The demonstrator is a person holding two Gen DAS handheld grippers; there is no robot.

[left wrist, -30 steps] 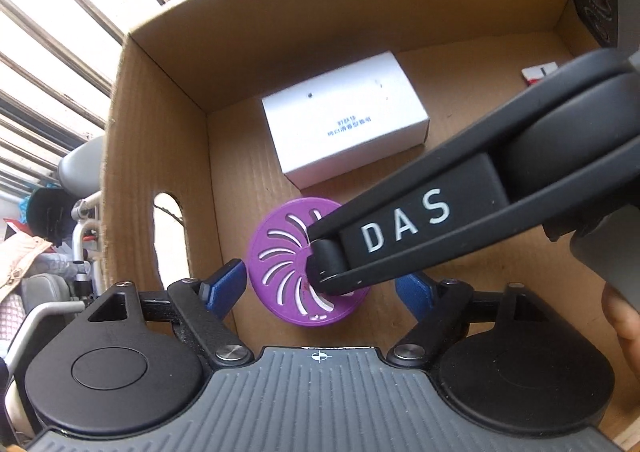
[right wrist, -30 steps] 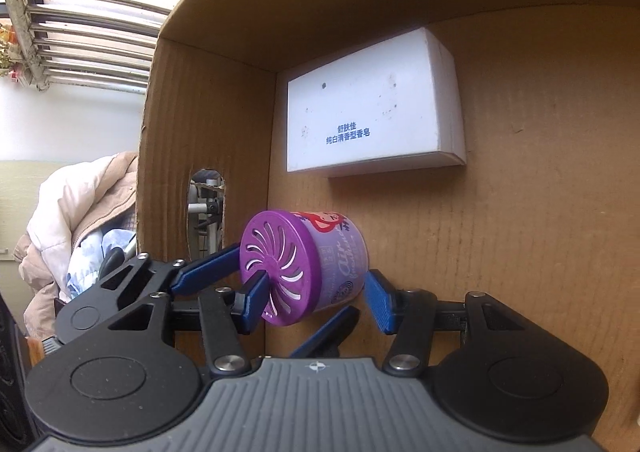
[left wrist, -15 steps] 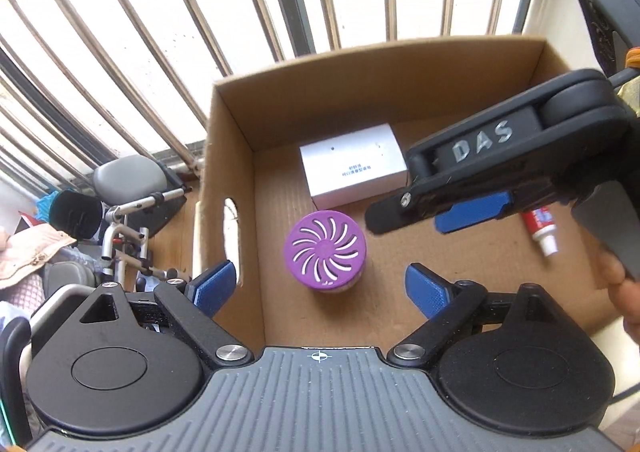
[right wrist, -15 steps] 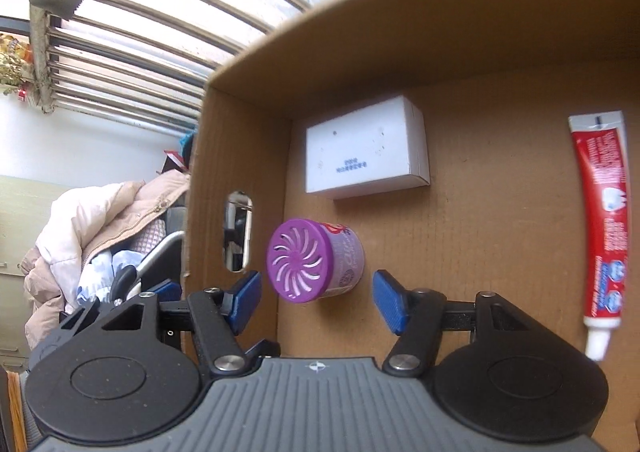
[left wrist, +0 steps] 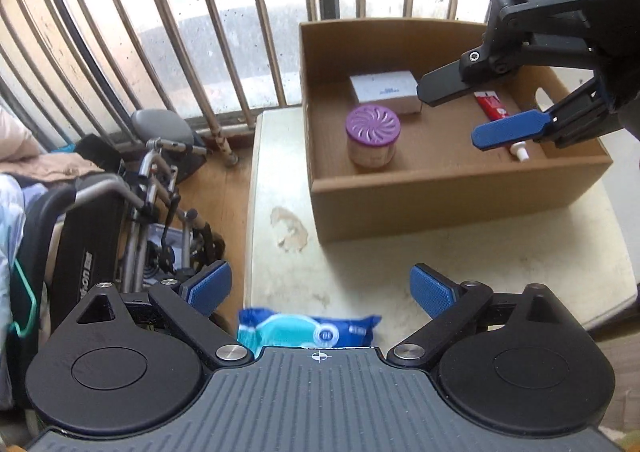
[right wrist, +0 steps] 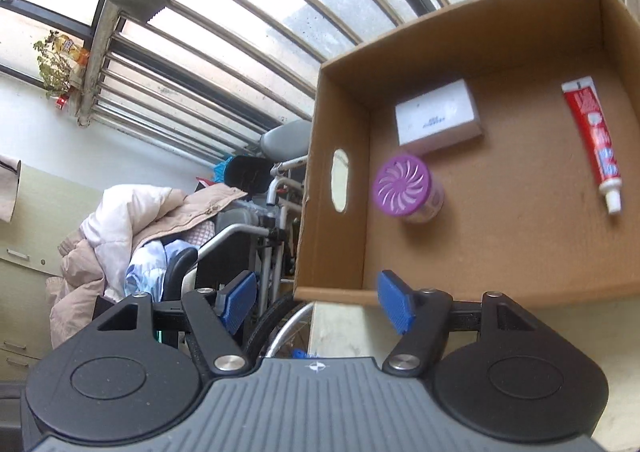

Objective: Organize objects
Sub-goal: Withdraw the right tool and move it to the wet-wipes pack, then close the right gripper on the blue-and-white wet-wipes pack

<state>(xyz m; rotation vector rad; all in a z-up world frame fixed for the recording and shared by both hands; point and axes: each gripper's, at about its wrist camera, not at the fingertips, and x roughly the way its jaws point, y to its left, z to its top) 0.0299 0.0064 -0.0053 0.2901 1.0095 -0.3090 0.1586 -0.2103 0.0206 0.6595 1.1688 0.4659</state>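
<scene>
A purple-lidded air freshener jar [left wrist: 373,139] stands upright in the cardboard box [left wrist: 460,196], in front of a white carton [left wrist: 385,90]; a red toothpaste tube [left wrist: 500,120] lies at the box's right. The same jar [right wrist: 407,190], carton [right wrist: 438,118] and tube [right wrist: 594,142] show in the right wrist view. My left gripper [left wrist: 320,290] is open and empty over the table, just above a blue wipes pack [left wrist: 308,332]. My right gripper [right wrist: 316,302] is open and empty, above the box's near wall; it shows in the left wrist view [left wrist: 476,108] over the box.
The box sits on a pale worn table [left wrist: 280,252] whose left edge drops to the floor. A wheelchair [left wrist: 132,188] and bedding stand left of the table. A barred window [left wrist: 200,12] runs behind the box.
My right gripper let go of the purple jar, which now stands in the box, and pulled back up. My left gripper withdrew out of the box to over the table by the wipes pack.
</scene>
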